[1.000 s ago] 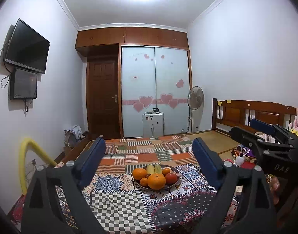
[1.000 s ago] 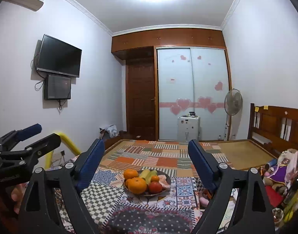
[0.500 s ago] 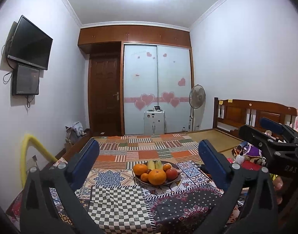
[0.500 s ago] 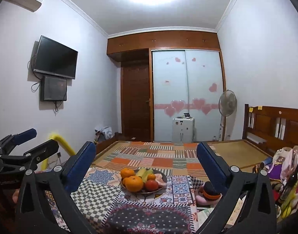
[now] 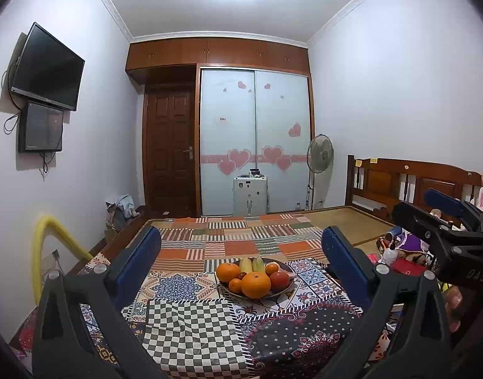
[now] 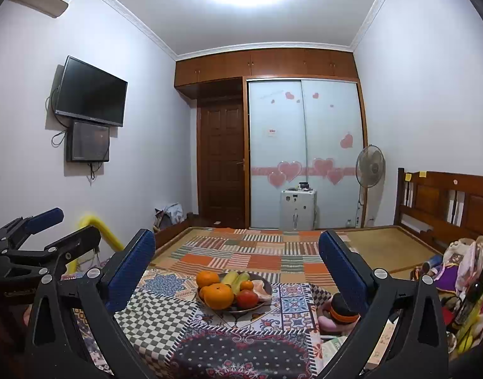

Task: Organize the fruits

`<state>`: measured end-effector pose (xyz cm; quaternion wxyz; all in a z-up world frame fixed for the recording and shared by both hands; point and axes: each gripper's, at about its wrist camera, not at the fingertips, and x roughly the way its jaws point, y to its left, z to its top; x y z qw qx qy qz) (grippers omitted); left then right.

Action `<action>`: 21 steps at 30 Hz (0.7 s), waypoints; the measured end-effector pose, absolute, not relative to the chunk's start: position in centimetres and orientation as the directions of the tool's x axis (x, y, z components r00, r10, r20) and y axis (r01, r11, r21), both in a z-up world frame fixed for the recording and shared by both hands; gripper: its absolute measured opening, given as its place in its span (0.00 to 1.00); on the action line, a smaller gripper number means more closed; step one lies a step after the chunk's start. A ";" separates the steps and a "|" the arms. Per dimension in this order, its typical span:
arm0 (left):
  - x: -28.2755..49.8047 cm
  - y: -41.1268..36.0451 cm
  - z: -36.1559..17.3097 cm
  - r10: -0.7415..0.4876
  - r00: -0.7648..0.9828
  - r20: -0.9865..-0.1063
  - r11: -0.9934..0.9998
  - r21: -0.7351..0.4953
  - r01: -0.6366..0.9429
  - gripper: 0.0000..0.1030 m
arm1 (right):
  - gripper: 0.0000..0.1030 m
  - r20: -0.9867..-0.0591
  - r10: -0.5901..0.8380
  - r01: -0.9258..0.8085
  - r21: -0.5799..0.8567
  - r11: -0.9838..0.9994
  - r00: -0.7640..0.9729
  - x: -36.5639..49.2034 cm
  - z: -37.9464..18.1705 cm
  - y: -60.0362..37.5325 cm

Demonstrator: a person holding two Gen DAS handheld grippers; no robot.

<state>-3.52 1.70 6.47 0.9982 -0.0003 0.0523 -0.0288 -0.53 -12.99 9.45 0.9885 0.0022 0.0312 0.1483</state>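
Note:
A shallow dark bowl (image 5: 284,291) (image 6: 266,282) of fruit sits on a patchwork-covered table. It holds several oranges (image 5: 255,284) (image 6: 218,296), a red tomato (image 5: 279,280) (image 6: 247,298) and yellow-green bananas (image 5: 251,264) (image 6: 233,278). My left gripper (image 5: 241,246) hangs open well short of the bowl, nothing between its blue pads. My right gripper (image 6: 236,246) is open too, just as far back and empty. Each gripper shows at the edge of the other's view: the right one (image 5: 443,218), the left one (image 6: 45,230).
The patchwork tablecloth (image 5: 191,325) covers the table, with a bed behind it. Toys and bags (image 6: 462,268) are piled at the right, and a round plush toy (image 6: 339,312) lies by the table's right edge. A yellow tube (image 5: 39,252) arches at the left.
Both grippers' jaws have spread wider. The right gripper's view has shifted a little, with the bowl now lower and left of centre.

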 end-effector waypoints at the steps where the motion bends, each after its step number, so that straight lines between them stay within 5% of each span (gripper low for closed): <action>1: -3.5 1.7 6.4 -0.058 0.993 -0.105 0.998 -0.005 0.058 1.00 | 1.00 -0.060 0.294 -0.294 0.014 0.956 0.954 -0.6 9.5 -13.0; 21: -3.6 1.4 6.4 -0.081 0.990 -0.112 0.997 -0.012 0.080 1.00 | 1.00 -0.061 0.304 -0.304 0.012 0.953 0.951 -1.0 9.8 -12.9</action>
